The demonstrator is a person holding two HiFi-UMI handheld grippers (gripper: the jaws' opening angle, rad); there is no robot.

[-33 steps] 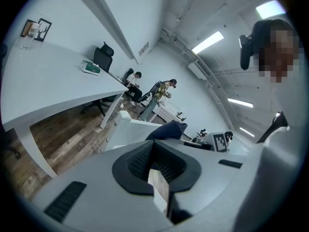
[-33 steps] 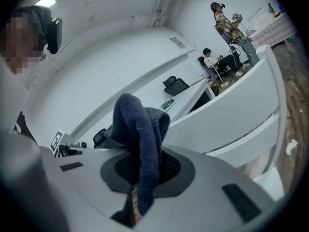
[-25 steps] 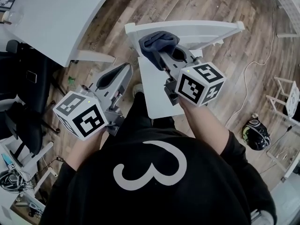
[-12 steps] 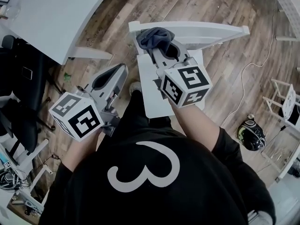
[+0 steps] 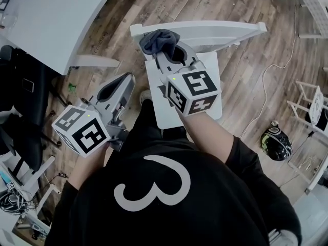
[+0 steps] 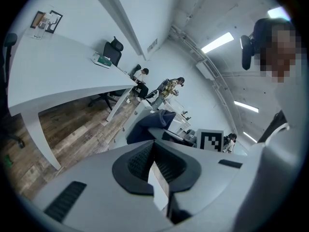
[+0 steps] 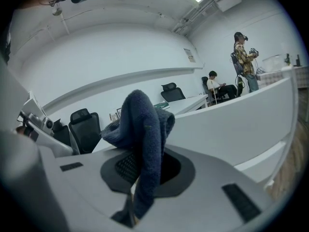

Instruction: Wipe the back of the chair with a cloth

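A dark blue cloth [image 5: 155, 38] is clamped by the right gripper [image 5: 165, 49] at the back-rail end of the white wooden chair [image 5: 218, 31]. The left gripper [image 5: 124, 80] is closed, empty, over brown plank floor [image 5: 246, 86].

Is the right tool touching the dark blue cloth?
Touching. The right gripper view shows the cloth pinched in the right tool, whose jaws are shut on it, with folds bunched above them.
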